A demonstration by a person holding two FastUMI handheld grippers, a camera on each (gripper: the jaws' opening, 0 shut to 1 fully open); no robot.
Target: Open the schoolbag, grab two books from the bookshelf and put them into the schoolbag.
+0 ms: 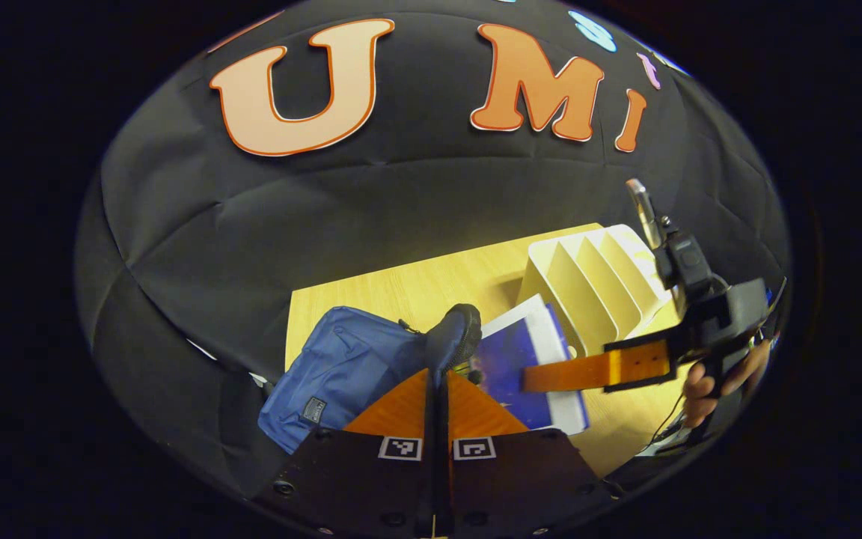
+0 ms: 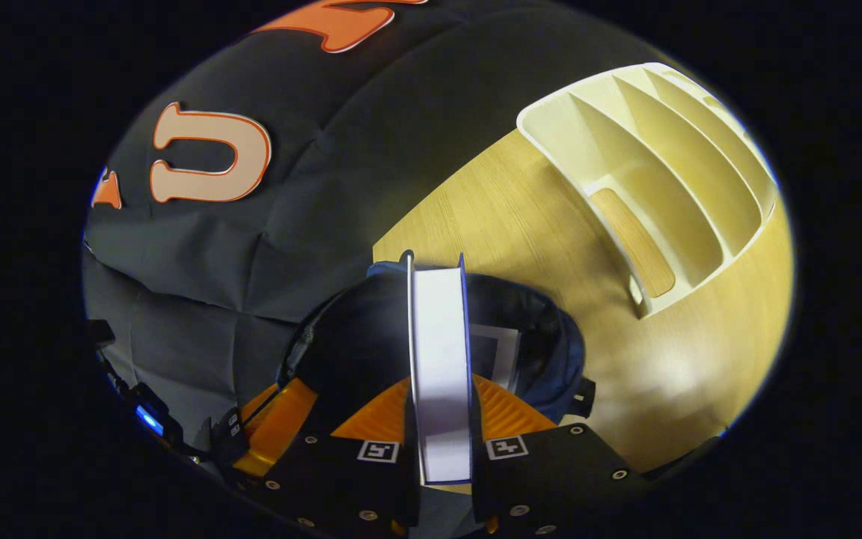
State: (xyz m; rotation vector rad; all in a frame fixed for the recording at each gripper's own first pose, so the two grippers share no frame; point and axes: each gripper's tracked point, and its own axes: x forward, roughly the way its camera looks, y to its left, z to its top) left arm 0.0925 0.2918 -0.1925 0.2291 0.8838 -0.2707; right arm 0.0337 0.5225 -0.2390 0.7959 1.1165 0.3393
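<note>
Right gripper is clamped on a blue-covered book, edge-on at centre frame, poised over the open blue schoolbag; another book seems already inside; left gripper pinches the bag's dark rim, holding the mouth open; bookshelf at upper right stands emptied; next, lower and release.

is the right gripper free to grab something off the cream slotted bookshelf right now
Probably not yet. The right gripper is shut on a white-paged book with a blue cover, held over the open blue schoolbag. The cream bookshelf looks unobstructed across the wooden table.
</note>
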